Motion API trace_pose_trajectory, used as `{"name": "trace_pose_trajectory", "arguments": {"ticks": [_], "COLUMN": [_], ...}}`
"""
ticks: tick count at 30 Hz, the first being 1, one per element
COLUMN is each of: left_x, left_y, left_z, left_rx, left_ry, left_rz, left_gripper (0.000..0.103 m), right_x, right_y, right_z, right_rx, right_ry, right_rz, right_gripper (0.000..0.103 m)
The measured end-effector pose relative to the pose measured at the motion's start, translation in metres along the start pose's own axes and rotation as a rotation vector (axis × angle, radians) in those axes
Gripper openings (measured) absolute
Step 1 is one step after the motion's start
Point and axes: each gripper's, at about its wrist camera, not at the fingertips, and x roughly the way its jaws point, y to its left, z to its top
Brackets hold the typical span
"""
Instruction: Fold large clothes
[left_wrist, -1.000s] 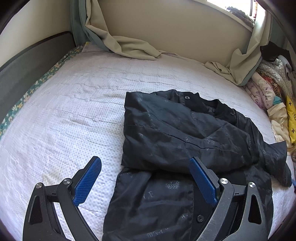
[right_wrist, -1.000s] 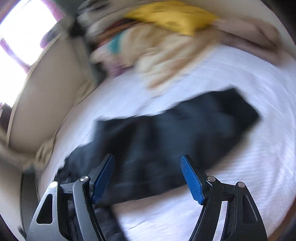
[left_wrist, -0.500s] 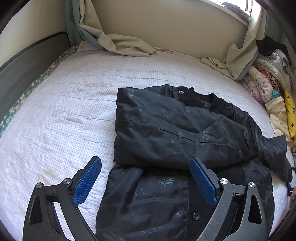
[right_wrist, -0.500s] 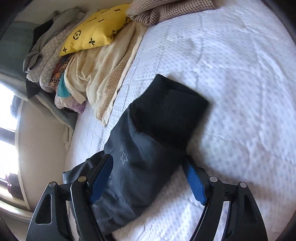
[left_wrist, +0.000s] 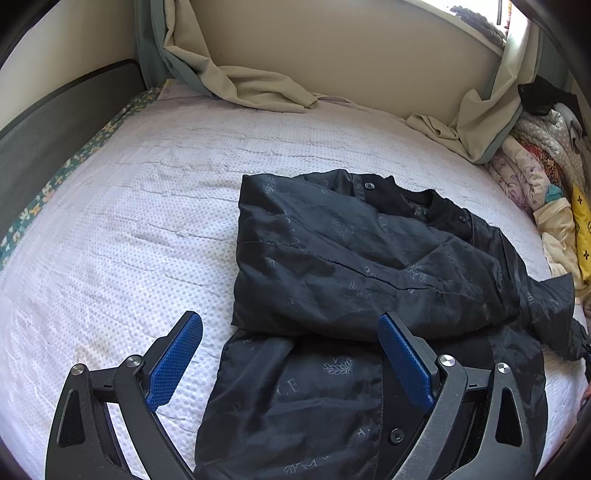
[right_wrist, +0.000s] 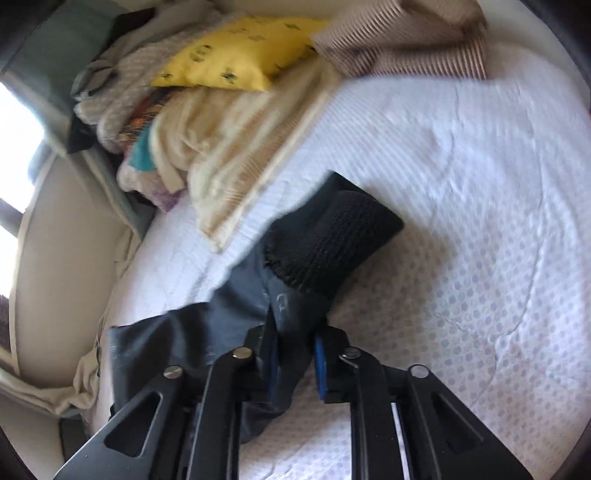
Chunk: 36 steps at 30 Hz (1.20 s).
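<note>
Right wrist view — right claw (right_wrist: 295, 363) pinching the jacket sleeve (right_wrist: 280, 306) just behind its knit cuff (right_wrist: 332, 240), left claw (left_wrist: 291, 363) spread wide — slick fabric could slip free mid-fold.

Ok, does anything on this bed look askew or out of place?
Mostly the jacket: it lies half folded and rumpled, one sleeve trailing off to the side. The right gripper is shut on that sleeve near its knit cuff. The curtains spill onto the bed.
</note>
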Motion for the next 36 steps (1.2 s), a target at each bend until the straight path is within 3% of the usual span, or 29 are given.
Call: {"name": "trace_pose_trajectory", "arguments": {"ticks": [5,11,17,24,27,33,36], "left_x": [-0.006,-0.018,-0.026,-0.03,-0.033,-0.027,-0.024], "left_y": [0.001,0.007,0.02,0.021,0.024,0.023,0.019], "left_z": [0.001,0.005,0.012,0.016,0.018,0.018,0.018], "left_rx": [-0.007,-0.027,-0.085,-0.092,-0.106,-0.108,-0.091], "left_ry": [-0.012,-0.036,-0.052,-0.052,-0.056,-0.028,-0.014], "left_rz": [-0.012,-0.035,-0.059,-0.089,-0.103,-0.126,-0.137], "left_gripper": [0.097,0.097,0.097,0.097,0.097,0.096,0.096], "right_x": [-0.037,-0.079,-0.12,-0.118,-0.099,-0.053,-0.027], "right_y": [0.045,0.119,0.203,0.296,0.323,0.348,0.347], "right_z": [-0.013,-0.047,-0.119,-0.234,-0.287,-0.385,-0.417], "right_rx": [-0.173,-0.484,-0.773,-1.019,-1.101,-1.256,-1.311], "right_ry": [-0.109,-0.265,-0.348,-0.228,-0.167,-0.057,0.006], "right_rz": [0.016,-0.012,0.083,0.296,0.336,0.324,0.29], "right_gripper": [0.008,0.008,0.008,0.008,0.008,0.007,0.007]}}
